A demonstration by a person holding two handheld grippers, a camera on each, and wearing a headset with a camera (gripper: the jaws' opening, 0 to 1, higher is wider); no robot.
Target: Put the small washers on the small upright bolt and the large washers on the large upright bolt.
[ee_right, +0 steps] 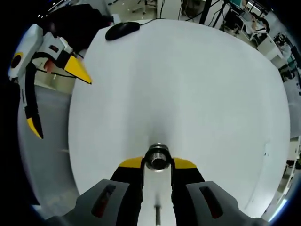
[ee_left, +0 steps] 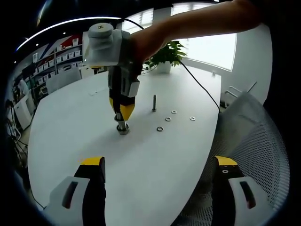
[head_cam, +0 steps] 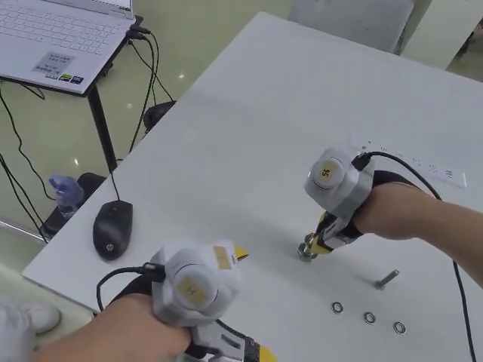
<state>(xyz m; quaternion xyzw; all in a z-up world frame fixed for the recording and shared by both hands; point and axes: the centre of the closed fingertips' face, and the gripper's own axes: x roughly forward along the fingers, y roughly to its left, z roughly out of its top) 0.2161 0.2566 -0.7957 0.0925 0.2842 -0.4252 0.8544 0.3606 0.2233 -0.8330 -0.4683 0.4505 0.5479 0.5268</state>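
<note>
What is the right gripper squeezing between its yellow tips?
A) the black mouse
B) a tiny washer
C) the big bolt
C: the right gripper has its yellow tips tight against both sides of the big bolt.

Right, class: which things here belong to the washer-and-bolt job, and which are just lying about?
Job: large bolt, small bolt, loose washers, right gripper.
Lying about: mouse, laptop, water bottle.

Head view above table [head_cam: 264, 113], gripper views opposed
</note>
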